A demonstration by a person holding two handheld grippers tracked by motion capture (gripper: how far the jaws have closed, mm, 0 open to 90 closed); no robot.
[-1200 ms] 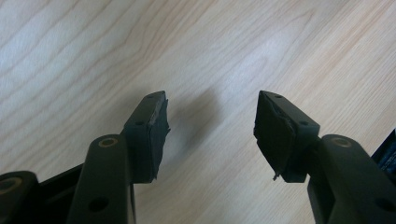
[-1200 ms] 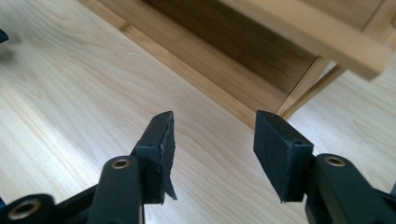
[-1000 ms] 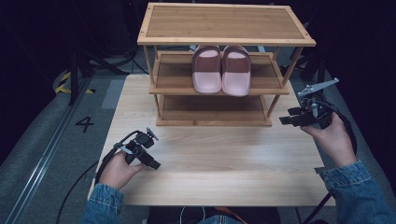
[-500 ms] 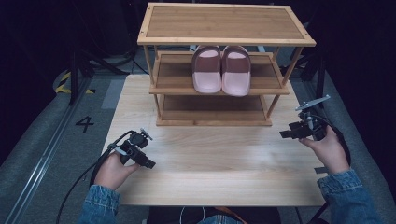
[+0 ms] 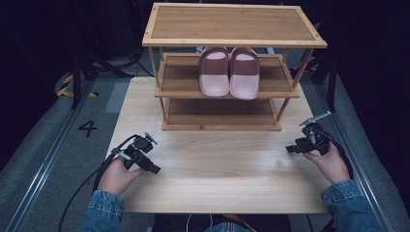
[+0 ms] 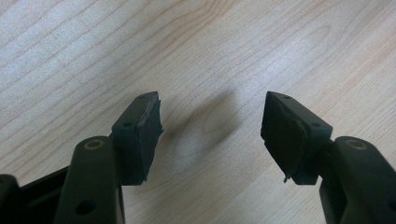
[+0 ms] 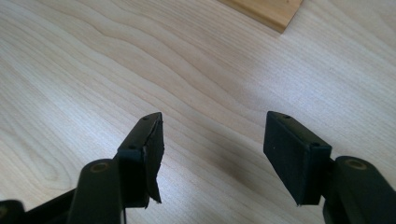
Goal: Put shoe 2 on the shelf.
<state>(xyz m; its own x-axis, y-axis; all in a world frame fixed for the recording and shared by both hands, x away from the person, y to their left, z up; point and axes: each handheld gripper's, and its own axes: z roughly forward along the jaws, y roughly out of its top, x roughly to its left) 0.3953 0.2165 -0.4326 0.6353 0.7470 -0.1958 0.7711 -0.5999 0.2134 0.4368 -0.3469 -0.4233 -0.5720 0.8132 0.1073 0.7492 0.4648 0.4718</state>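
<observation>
Resting low on the table point(image 5: 217, 169), L gripper point(image 5: 151, 166) & R gripper point(image 5: 292, 149) jaws spread, empty, slippers point(image 5: 229, 72) well apart.

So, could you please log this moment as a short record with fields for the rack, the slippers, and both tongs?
rack: wooden three-tier shoe rack at the far side of the table
slippers: pink pair, side by side on the middle shelf
top shelf: bare
bottom shelf: bare
left tongs: open, nothing held, over bare tabletop
right tongs: open, nothing held, near the rack's corner
</observation>
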